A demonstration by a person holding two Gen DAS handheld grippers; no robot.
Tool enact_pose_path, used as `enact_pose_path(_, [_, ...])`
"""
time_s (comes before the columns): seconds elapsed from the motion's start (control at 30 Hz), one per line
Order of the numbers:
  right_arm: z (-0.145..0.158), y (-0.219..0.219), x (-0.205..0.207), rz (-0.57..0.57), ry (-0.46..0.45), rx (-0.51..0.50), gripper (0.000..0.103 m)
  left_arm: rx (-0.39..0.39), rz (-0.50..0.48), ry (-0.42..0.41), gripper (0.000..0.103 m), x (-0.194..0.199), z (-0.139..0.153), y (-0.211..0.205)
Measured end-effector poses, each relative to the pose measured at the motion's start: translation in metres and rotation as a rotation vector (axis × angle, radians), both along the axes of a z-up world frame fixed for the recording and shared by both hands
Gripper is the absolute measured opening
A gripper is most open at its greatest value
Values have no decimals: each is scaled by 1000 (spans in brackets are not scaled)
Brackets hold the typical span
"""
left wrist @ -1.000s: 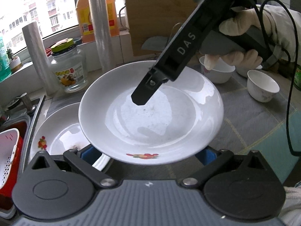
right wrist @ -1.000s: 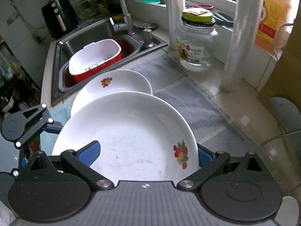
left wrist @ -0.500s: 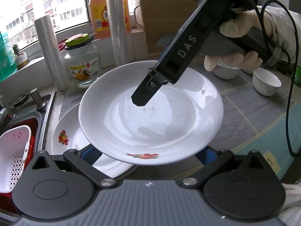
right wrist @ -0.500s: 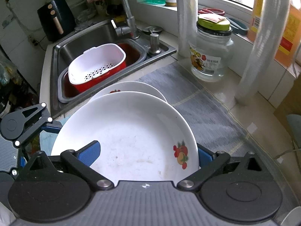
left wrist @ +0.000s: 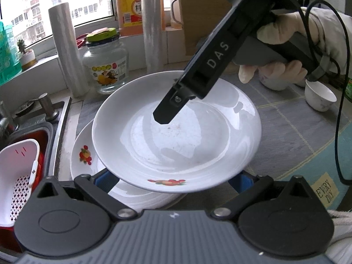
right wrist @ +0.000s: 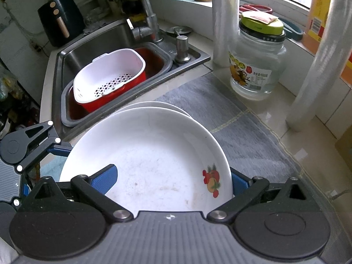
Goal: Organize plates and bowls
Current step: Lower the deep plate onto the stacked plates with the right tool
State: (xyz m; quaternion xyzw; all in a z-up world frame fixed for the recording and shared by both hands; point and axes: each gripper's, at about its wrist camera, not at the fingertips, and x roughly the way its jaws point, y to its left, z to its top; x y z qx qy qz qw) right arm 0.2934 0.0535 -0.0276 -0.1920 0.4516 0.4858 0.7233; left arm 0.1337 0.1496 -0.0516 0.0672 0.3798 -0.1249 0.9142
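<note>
A white plate with a fruit print (left wrist: 176, 132) (right wrist: 149, 162) hangs just above a second matching plate (left wrist: 85, 160) (right wrist: 154, 105) that lies on the grey mat by the sink. My left gripper (left wrist: 173, 181) sits under the held plate's near rim, blue pads spread wide on either side. My right gripper (right wrist: 171, 182) does the same at the opposite rim, its left blue finger (right wrist: 103, 179) lying over the plate's inside; it also shows in the left wrist view (left wrist: 198, 77) reaching over the plate. Whether the jaws pinch the rim is hidden.
A steel sink (right wrist: 92, 50) holds a white colander in a red basin (right wrist: 110, 77). A glass jar (right wrist: 257, 61), two film rolls (right wrist: 316, 70) and an oil bottle (left wrist: 132, 6) stand along the windowsill. Two small white bowls (left wrist: 320, 95) sit on the mat to the right.
Both grippers carried the upper plate leftward toward the sink, so it now sits almost directly over the lower plate and hides most of it.
</note>
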Motion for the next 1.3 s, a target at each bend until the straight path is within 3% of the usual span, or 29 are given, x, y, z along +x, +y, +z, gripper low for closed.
enact_pose_path(1.3, [-26,35,14,46,21,-57,103,-94,53,152,102,29,-23,29])
